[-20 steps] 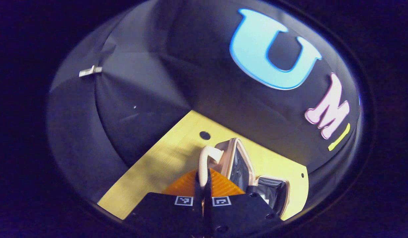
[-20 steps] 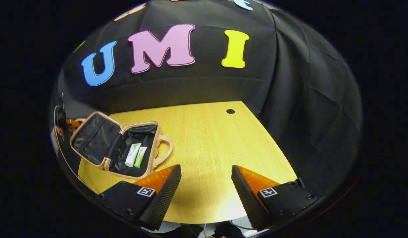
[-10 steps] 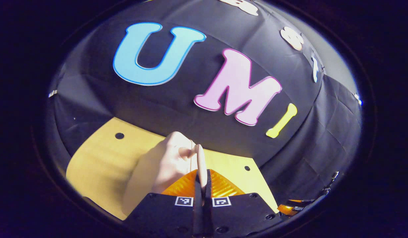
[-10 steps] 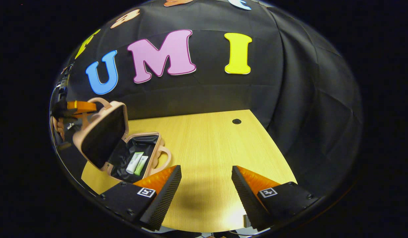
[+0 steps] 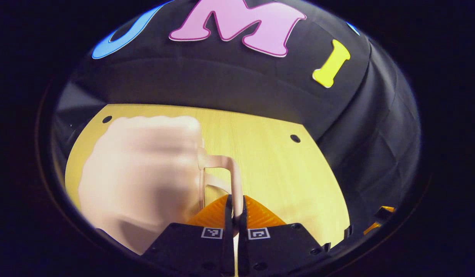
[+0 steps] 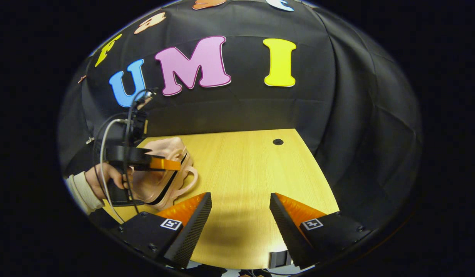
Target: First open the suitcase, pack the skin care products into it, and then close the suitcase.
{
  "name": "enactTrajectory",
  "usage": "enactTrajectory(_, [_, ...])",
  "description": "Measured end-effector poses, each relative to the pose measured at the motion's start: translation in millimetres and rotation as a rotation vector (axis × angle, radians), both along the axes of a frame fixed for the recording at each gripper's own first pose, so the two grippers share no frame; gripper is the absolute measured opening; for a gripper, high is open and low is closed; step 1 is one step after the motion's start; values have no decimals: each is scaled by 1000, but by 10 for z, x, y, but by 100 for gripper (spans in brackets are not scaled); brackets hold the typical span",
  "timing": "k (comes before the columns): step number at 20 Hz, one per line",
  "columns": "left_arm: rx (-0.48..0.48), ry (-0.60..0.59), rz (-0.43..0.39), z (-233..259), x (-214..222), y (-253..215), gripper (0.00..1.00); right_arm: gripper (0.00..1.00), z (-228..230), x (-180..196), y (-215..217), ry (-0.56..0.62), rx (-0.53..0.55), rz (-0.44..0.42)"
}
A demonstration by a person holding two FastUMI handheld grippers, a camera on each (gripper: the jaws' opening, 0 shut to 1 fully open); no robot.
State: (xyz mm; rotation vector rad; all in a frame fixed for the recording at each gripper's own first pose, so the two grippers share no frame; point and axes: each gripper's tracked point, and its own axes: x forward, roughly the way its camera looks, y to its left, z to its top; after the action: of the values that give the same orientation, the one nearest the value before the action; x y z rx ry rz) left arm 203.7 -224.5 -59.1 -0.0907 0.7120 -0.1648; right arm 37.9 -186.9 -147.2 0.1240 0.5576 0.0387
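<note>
A cream knit sleeve cuff (image 6: 79, 189) (ribbed at the wrist) and looping grey and black cables (image 6: 106, 146) above a black gripper body (image 6: 124, 153).

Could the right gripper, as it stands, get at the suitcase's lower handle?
Probably yes: the right gripper is open, and bare table lies between it and the lower handle. The left gripper sits above, on the lid's handle.
</note>
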Motion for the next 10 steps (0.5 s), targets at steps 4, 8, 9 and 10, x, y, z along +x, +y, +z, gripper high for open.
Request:
enactTrajectory(4, [-63, -53, -3, -36, -30, -157, 27, 96, 53, -15, -73, -40, -84, 90])
enactTrajectory(8, [-174, -246, -23, 614, -359, -300, 90, 96, 166, -93, -15, -66, -52, 73])
enactTrajectory(9, [-166, -317, -19, 827, -438, -259, 95, 96, 225, -101, 9, -79, -40, 54])
enactTrajectory(10, [-154, -380, -12, 1013, -540, -174, 94, 96, 290, -108, 43, -94, -33, 31])
